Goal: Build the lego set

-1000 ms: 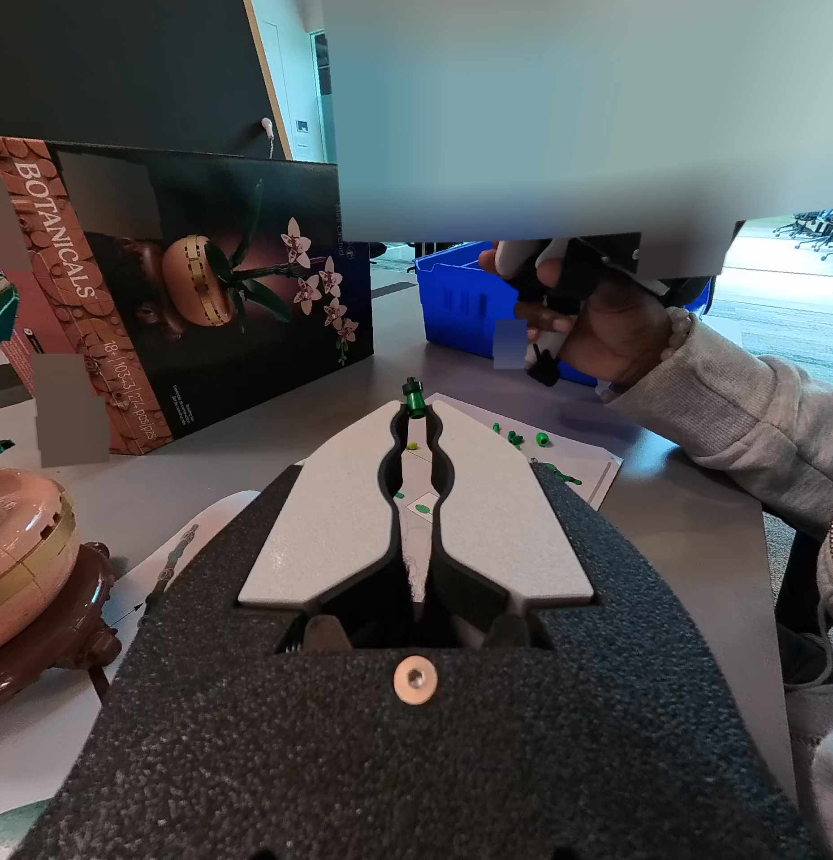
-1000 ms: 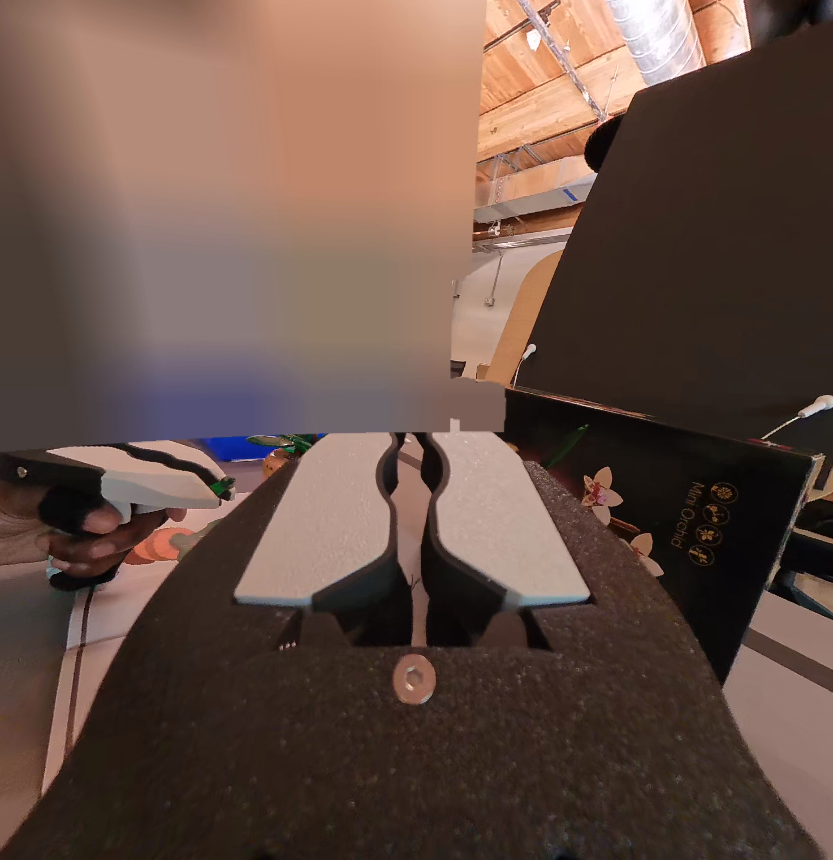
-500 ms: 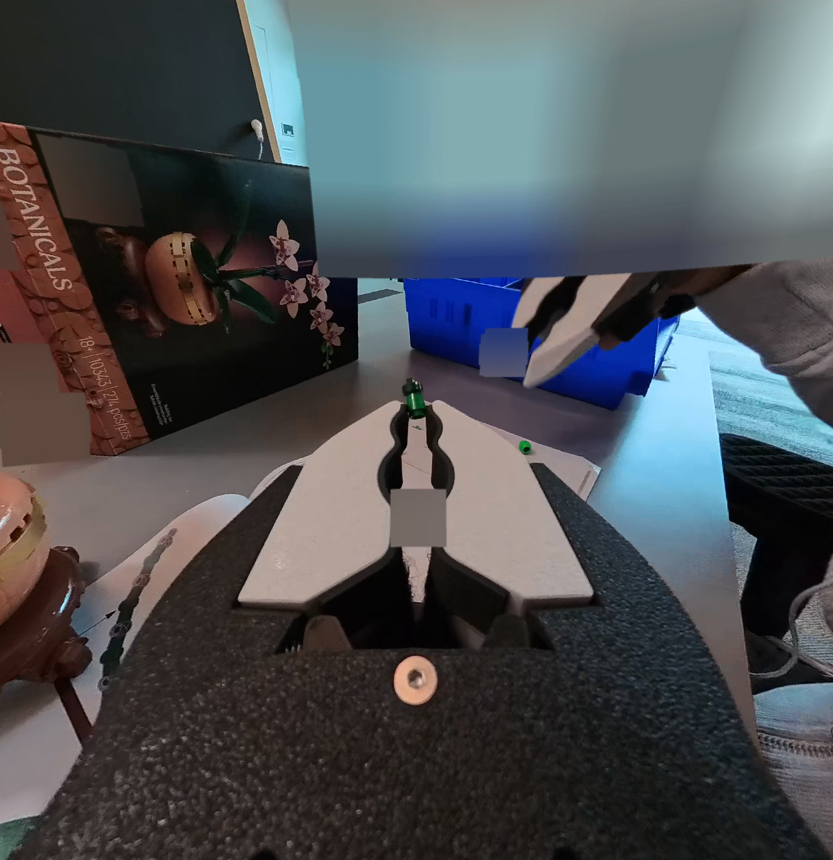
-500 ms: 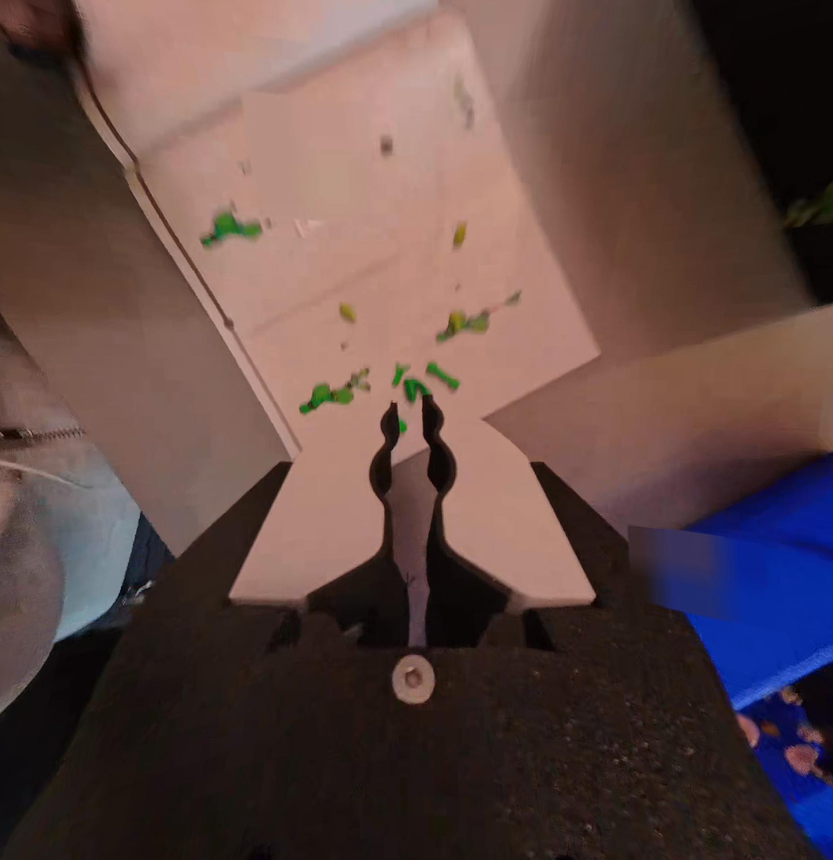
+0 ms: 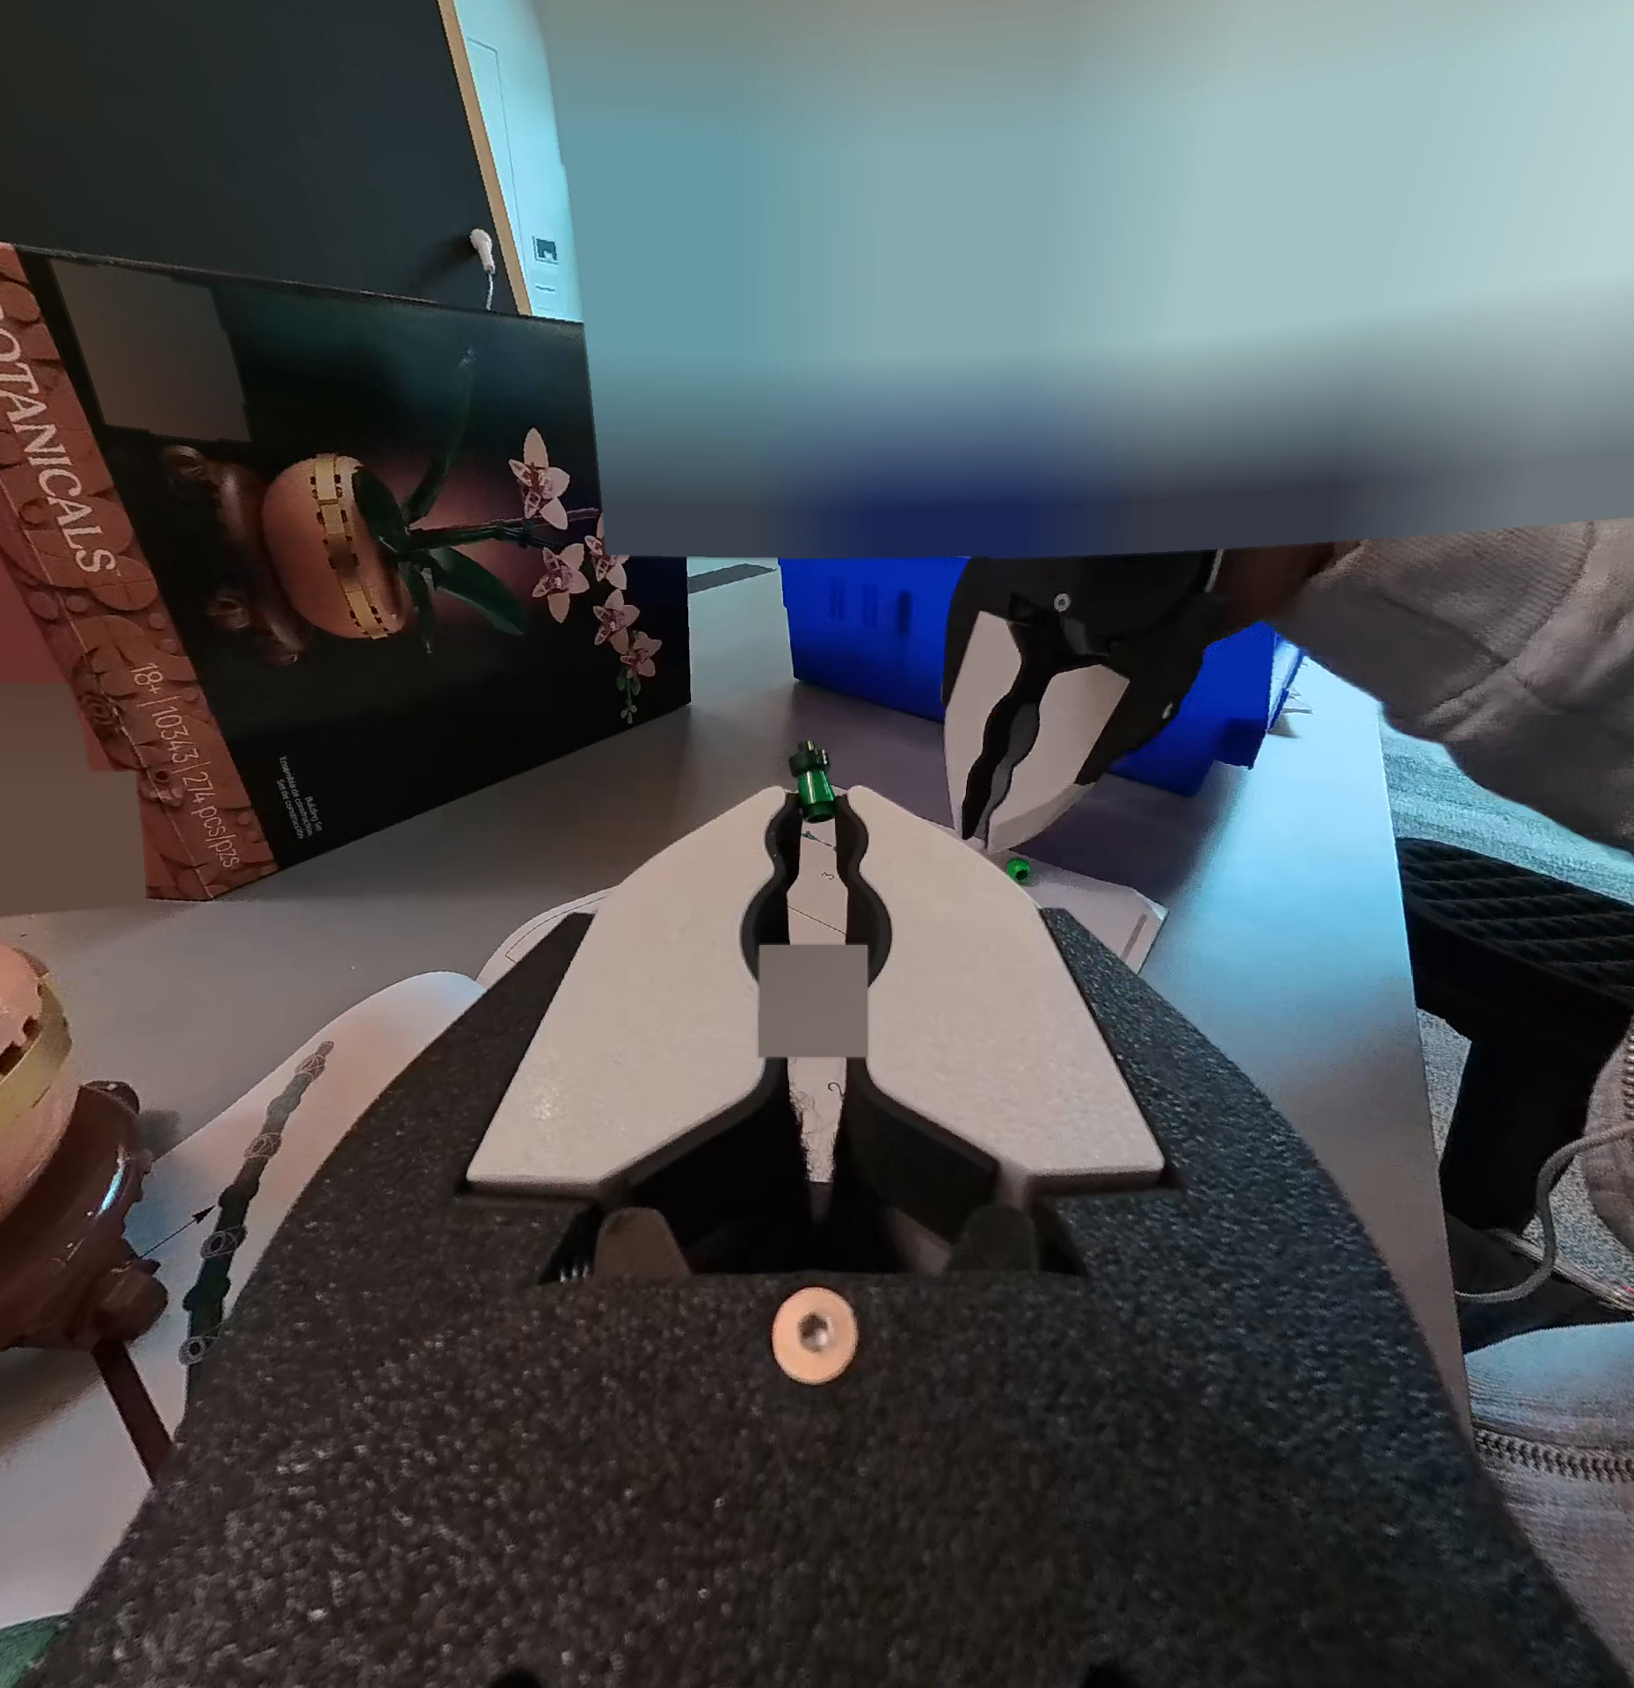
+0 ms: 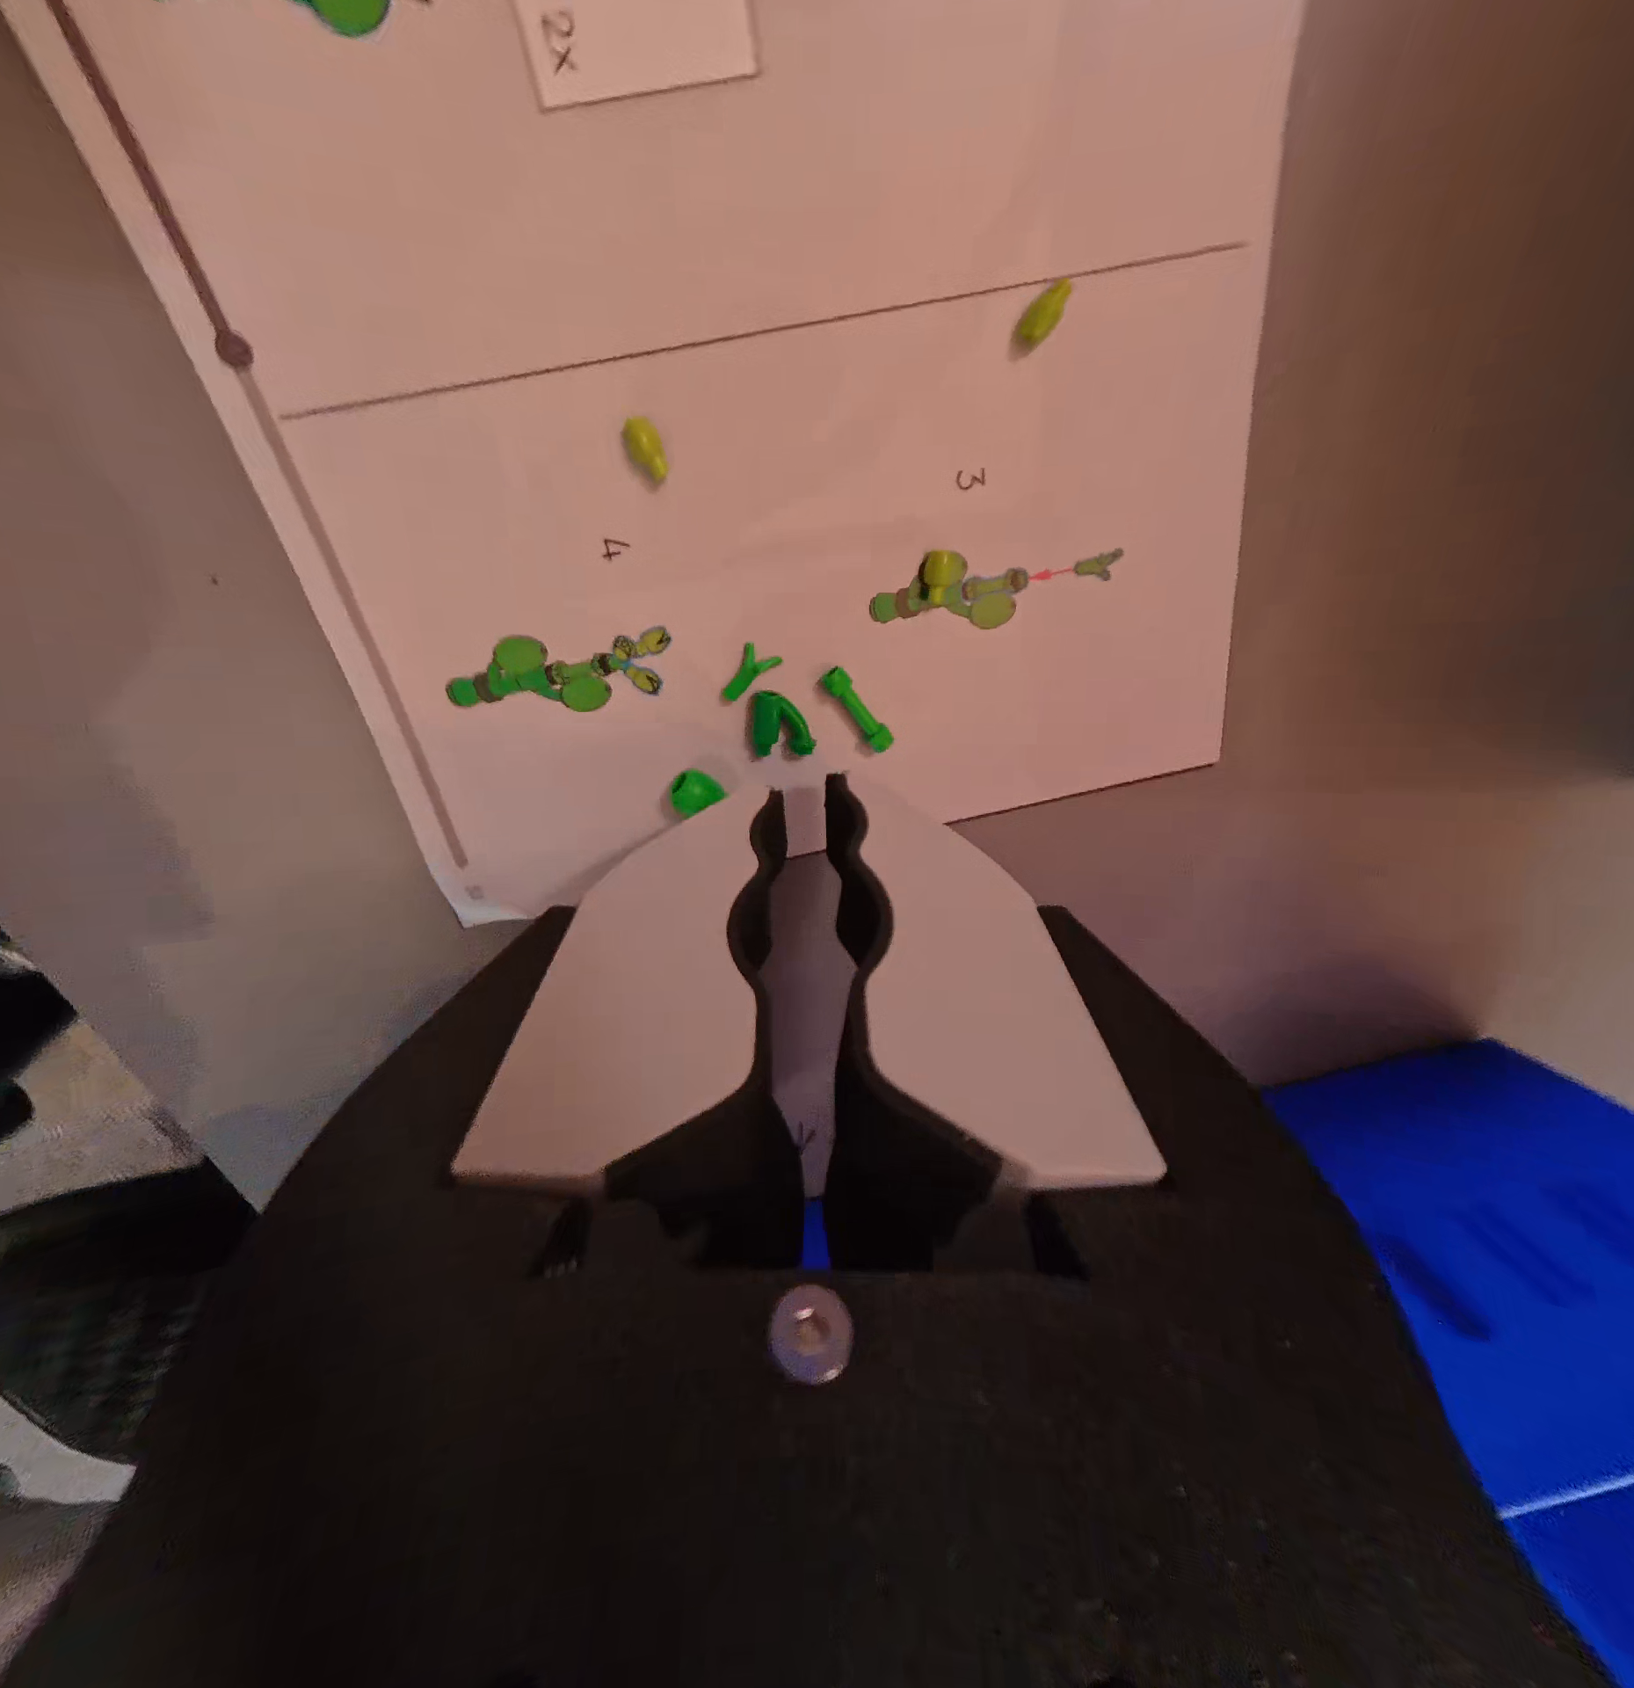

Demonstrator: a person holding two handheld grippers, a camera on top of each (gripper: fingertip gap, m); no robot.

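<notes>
My left gripper is shut on a small dark green lego piece that sticks out past its tips, held above the instruction sheet. My right gripper points down at the sheet, its jaws a narrow gap apart and empty. Just beyond its tips lie loose green pieces: a curved piece, a Y-shaped piece, a bar and a round stud. The right gripper also shows in the left wrist view, beside a green stud.
The lego box stands at the back left. A blue bin sits behind the sheet and also shows in the right wrist view. The built pink pot on its brown stand is at the left. Two lime pieces lie farther up the page. Some 15 centimeters of space lies between my two pairs of fingers.
My right gripper swung from facing level across the table to pointing down, and lowered close to the loose green pieces. My left gripper kept hold of its green piece and barely moved.
</notes>
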